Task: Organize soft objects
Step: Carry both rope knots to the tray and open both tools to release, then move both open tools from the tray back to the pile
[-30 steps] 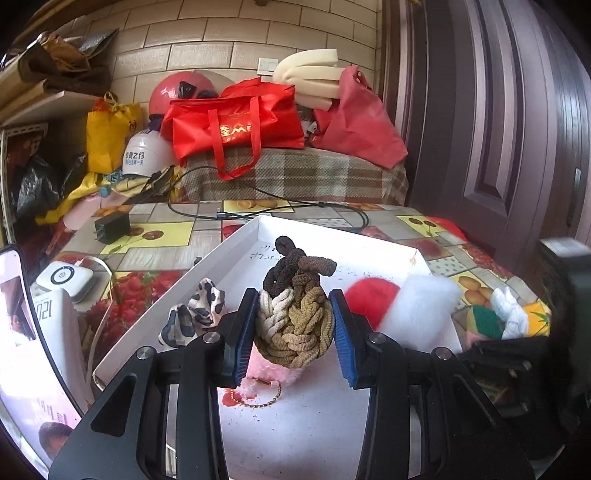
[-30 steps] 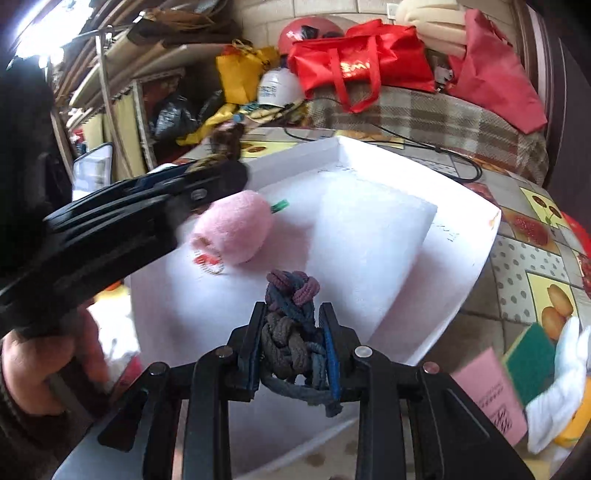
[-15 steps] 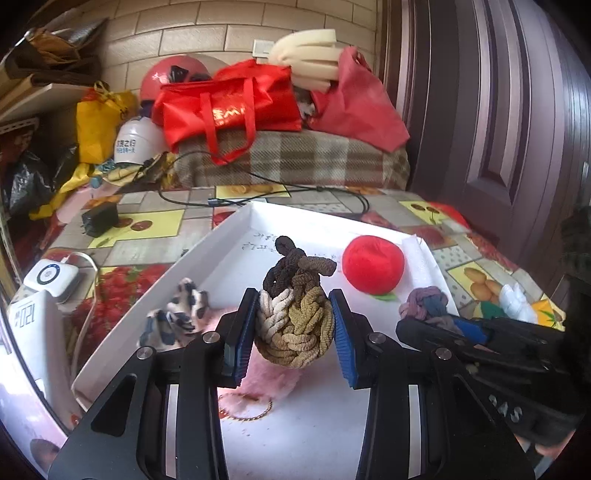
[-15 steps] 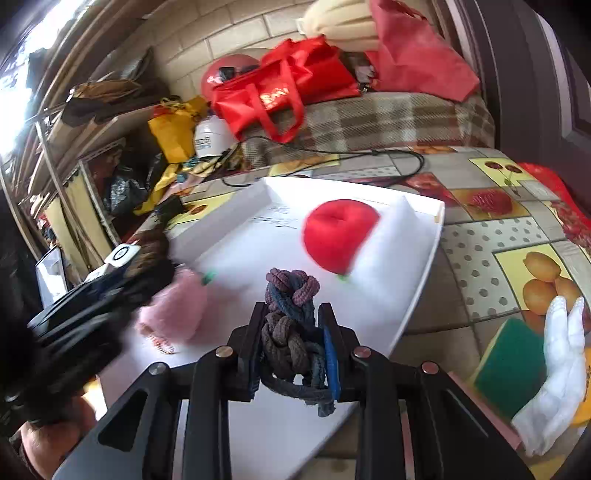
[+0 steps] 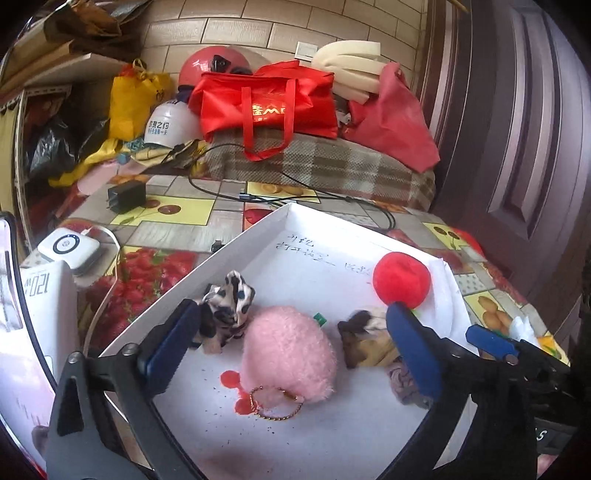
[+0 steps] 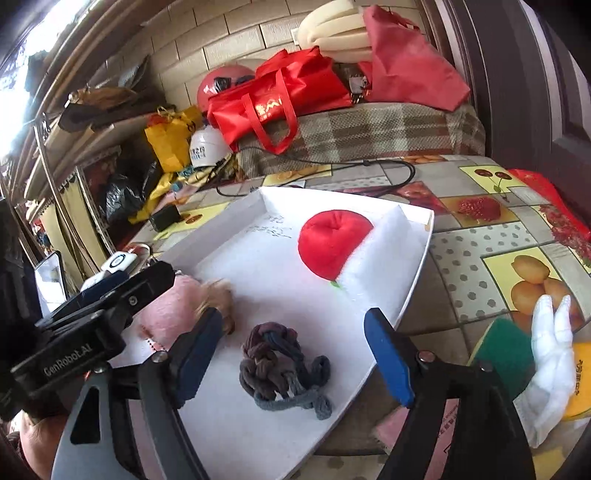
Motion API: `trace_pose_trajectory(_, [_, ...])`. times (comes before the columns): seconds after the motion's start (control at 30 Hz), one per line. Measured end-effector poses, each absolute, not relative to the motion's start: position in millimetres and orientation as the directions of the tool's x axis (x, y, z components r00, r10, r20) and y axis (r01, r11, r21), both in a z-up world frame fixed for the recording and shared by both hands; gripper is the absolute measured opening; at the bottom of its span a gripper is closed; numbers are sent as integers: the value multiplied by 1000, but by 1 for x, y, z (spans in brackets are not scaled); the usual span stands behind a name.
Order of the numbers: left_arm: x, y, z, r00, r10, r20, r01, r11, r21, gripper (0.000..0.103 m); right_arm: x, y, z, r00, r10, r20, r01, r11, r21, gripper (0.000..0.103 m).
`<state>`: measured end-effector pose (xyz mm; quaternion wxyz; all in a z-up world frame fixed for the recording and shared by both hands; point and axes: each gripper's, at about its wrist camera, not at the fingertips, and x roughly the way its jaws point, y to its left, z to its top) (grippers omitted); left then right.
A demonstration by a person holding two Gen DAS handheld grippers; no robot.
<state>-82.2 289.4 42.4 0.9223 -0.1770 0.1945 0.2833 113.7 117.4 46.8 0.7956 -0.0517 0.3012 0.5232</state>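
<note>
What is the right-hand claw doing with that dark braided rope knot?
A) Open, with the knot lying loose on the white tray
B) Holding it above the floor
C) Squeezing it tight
A: the right claw is spread wide, and the braided knot lies on the white tray, touching neither finger.

Home storage rm: brick wall [image 5: 332,26], fruit-print tablecloth [image 6: 480,236], helmets [image 5: 168,123], bags [image 5: 266,103].

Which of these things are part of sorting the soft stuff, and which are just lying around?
Part of the job: white tray, pink plush, red plush apple, spotted fabric piece, brown braided rope, dark braided rope.

Lying about: red bag, white helmet, black cable, charger.
</note>
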Motion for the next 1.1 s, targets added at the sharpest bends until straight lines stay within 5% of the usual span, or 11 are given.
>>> trace_pose_trajectory(0.23, [-87,278,48,774,480,-412,-585,791,-177,103,98,116,52,318,801,-506,-878,450,161,81])
trace_pose_trajectory(0.63, [-100,269,53,777,531,-337,-605,778,-169,103,98,107,56,383,795,-470,-854,499,149,97])
trace_pose_trajectory(1.1, [-130,228,63,808,556,-196,-585,797,-149,103,55,33,77,589,785,-194,-789,610,75,103])
